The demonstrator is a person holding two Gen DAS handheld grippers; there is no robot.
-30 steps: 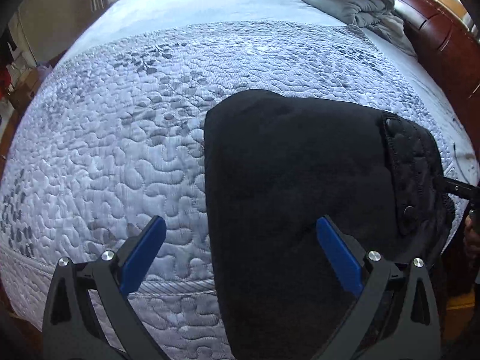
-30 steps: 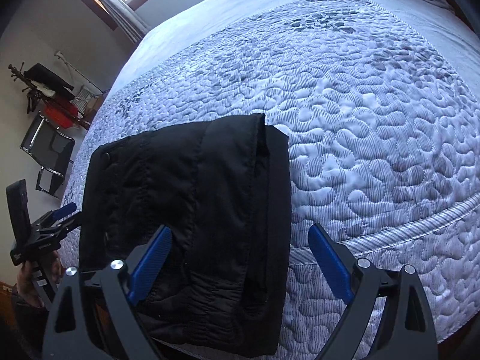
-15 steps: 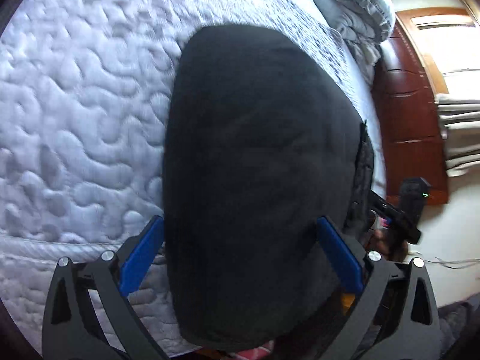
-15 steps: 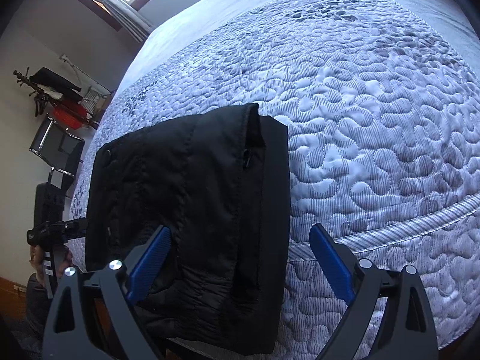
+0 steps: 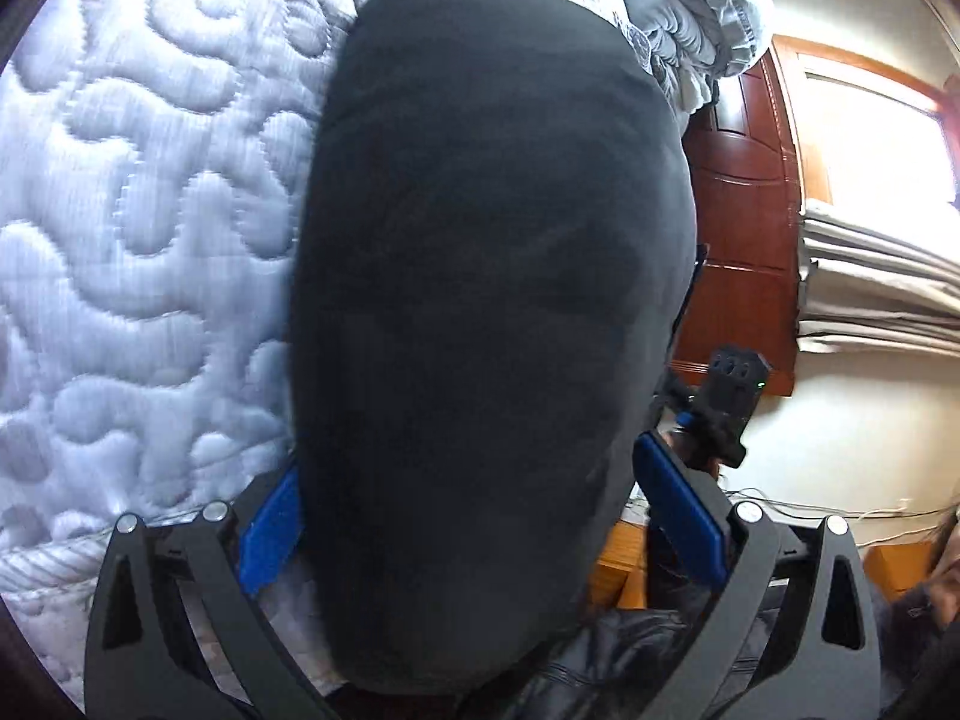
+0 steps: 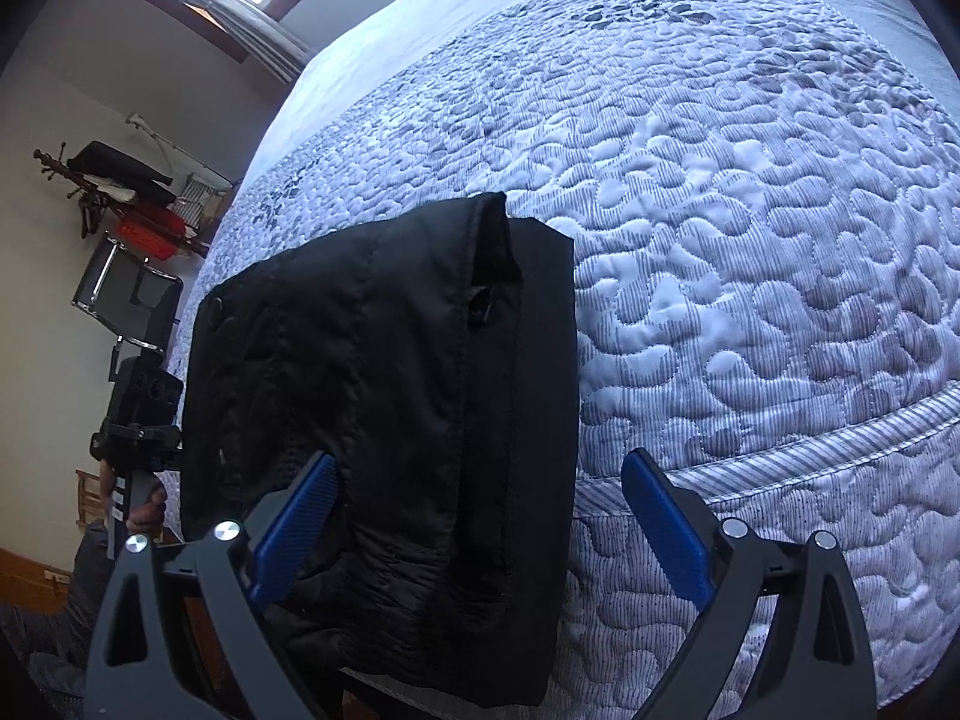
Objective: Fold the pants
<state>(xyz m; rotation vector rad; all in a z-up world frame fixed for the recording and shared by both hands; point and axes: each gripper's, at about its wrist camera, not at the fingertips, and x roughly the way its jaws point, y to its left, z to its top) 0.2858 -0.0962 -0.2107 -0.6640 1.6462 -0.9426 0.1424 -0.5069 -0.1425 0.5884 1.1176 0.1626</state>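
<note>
The black pants (image 6: 384,372) lie folded into a thick rectangle at the near edge of the bed, quilted waistband with snaps on top. In the left wrist view the pants (image 5: 492,300) fill the middle, seen end on. My left gripper (image 5: 474,510) is open, its blue pads on either side of the bundle's near end. My right gripper (image 6: 480,516) is open, its jaws wide around the near right part of the bundle. Each gripper shows in the other's view: the right (image 5: 720,414), the left (image 6: 141,420).
The bed has a grey-white quilted cover (image 6: 750,240). A crumpled grey duvet (image 5: 690,12) lies by the dark wooden headboard (image 5: 744,228). A chair and a rack with clothes (image 6: 126,222) stand beyond the bed's left side. The bed edge runs just under both grippers.
My left gripper has swung in close and turned towards the headboard side, so the pants now sit between its pads. My right gripper has moved slightly closer to the bundle.
</note>
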